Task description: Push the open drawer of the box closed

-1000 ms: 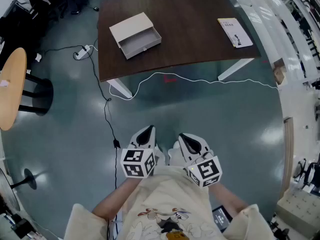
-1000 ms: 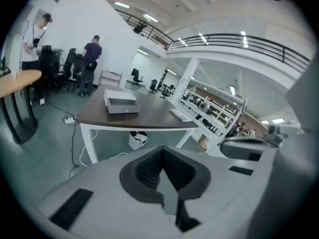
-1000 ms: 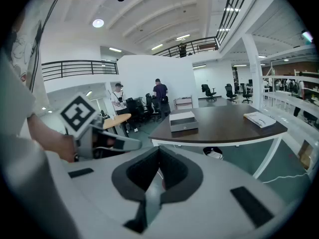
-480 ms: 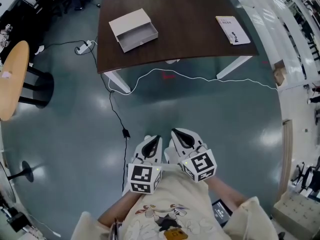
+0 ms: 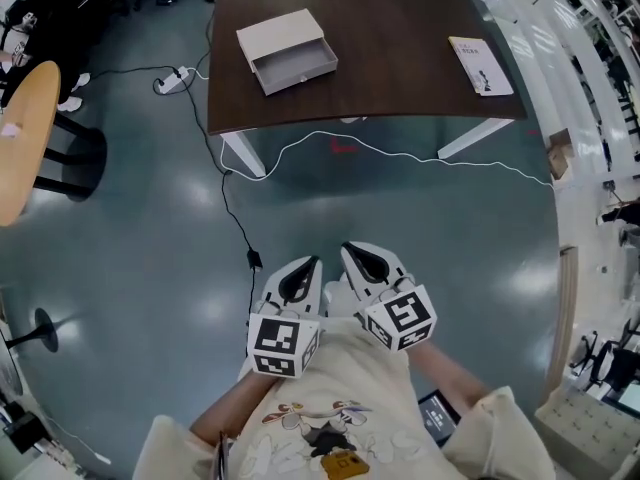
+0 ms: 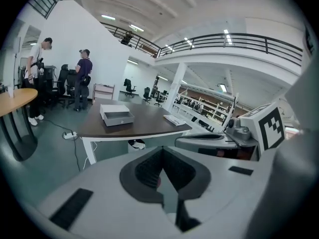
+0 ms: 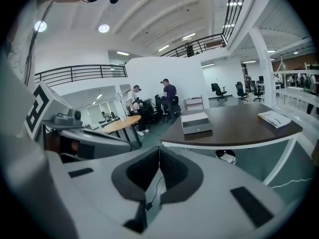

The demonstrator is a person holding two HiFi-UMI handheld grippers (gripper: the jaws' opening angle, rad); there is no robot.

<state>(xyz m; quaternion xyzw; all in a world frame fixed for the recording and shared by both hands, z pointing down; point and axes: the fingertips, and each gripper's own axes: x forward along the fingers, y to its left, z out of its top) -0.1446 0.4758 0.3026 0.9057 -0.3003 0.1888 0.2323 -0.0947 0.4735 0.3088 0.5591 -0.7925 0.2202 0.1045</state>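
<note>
A pale box [image 5: 284, 48] with its drawer [image 5: 295, 68] pulled out toward me stands on the dark brown table [image 5: 400, 68], far ahead at the left part of the tabletop. It also shows small in the left gripper view as the box [image 6: 115, 116] and in the right gripper view as the box [image 7: 196, 122]. My left gripper [image 5: 303, 268] and right gripper [image 5: 358, 255] are held side by side close to my body, well short of the table. Both are shut with nothing between the jaws.
A booklet [image 5: 480, 65] lies on the table's right side. A white cable [image 5: 400, 156] and a black cable [image 5: 235, 218] run across the floor between me and the table. A round wooden table [image 5: 22, 138] stands at the left. Two people [image 6: 60, 81] stand beyond.
Both grippers have shifted slightly and the left one has risen. The table and box now sit a little further right in the head view. The jaws stayed shut.
</note>
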